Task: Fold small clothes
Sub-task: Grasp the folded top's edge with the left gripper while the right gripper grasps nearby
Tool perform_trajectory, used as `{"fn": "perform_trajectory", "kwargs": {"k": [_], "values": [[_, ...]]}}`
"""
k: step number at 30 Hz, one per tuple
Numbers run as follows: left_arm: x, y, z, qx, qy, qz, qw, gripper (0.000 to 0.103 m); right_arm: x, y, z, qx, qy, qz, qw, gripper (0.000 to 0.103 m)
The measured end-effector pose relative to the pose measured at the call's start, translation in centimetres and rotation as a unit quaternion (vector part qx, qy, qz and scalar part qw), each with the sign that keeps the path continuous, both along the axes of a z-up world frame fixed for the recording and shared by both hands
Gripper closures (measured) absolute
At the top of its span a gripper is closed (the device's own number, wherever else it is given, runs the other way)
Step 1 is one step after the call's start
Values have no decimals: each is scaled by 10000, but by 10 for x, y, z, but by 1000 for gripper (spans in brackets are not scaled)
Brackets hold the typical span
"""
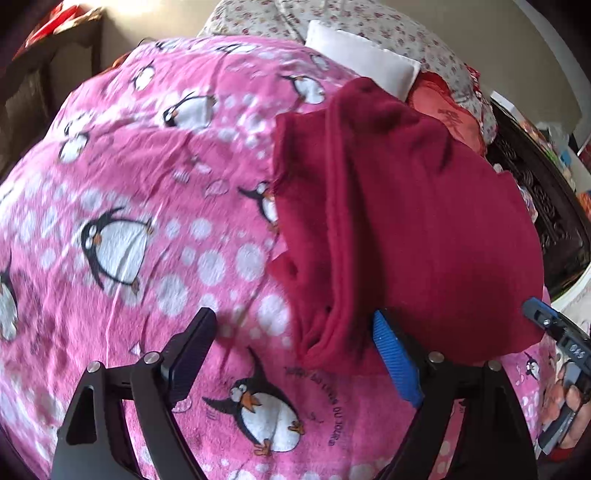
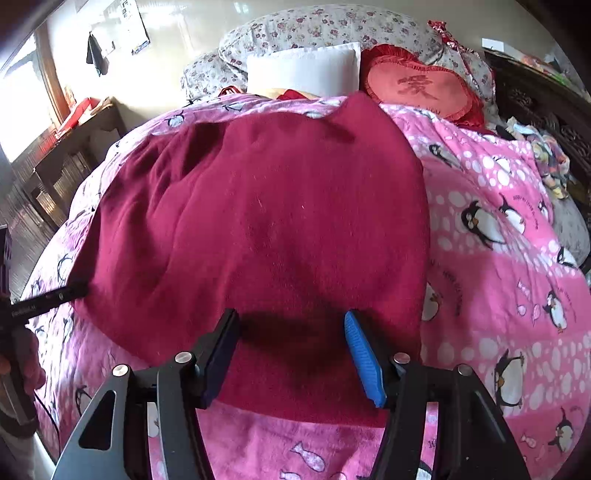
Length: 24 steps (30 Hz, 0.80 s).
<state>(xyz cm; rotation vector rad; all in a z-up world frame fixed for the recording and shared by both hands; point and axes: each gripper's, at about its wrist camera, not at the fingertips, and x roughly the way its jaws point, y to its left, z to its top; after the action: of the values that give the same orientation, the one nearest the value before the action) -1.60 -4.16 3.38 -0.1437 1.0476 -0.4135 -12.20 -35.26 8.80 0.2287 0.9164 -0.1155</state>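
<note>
A dark red fleece garment [image 1: 406, 221] lies folded on the pink penguin blanket [image 1: 129, 184]; it also fills the middle of the right wrist view [image 2: 258, 221]. My left gripper [image 1: 291, 350] is open and empty at the garment's near left edge, its blue finger against the cloth. My right gripper [image 2: 291, 350] is open and empty just above the garment's near edge. The right gripper's blue tip shows in the left wrist view [image 1: 543, 314] at the garment's right side. The left gripper's black finger shows in the right wrist view [image 2: 48, 299] at the garment's left edge.
At the bed's head lie a white pillow [image 2: 306, 70], a red heart cushion [image 2: 421, 88] and floral pillows [image 2: 325, 29]. A dark carved bed frame [image 1: 546, 206] runs along the right. A wooden table [image 2: 74, 147] stands on the left by a window.
</note>
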Motion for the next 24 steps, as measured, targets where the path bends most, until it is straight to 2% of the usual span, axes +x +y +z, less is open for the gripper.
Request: {"fn": "perform_trajectory", "kwargs": {"k": [6, 8, 11, 13, 20, 24], "values": [[-1, 10, 0, -302, -33, 169, 9994, 16, 33, 46, 39, 334, -437, 583, 9968, 31], [-2, 15, -5, -392, -20, 166, 9991, 14, 52, 67, 46, 470, -521, 815, 9942, 20], [-2, 17, -7, -504, -69, 181, 9985, 13, 94, 103, 52, 629, -566, 1131, 9900, 13], [-1, 17, -8, -595, -70, 174, 9981, 11, 118, 123, 51, 647, -508, 1251, 9887, 10], [0, 16, -11, -767, -92, 130, 9969, 1, 201, 185, 27, 287, -18, 1540, 9876, 10], [-1, 17, -13, -760, -142, 111, 9969, 0, 233, 203, 11, -165, 394, 1595, 9863, 10]]}}
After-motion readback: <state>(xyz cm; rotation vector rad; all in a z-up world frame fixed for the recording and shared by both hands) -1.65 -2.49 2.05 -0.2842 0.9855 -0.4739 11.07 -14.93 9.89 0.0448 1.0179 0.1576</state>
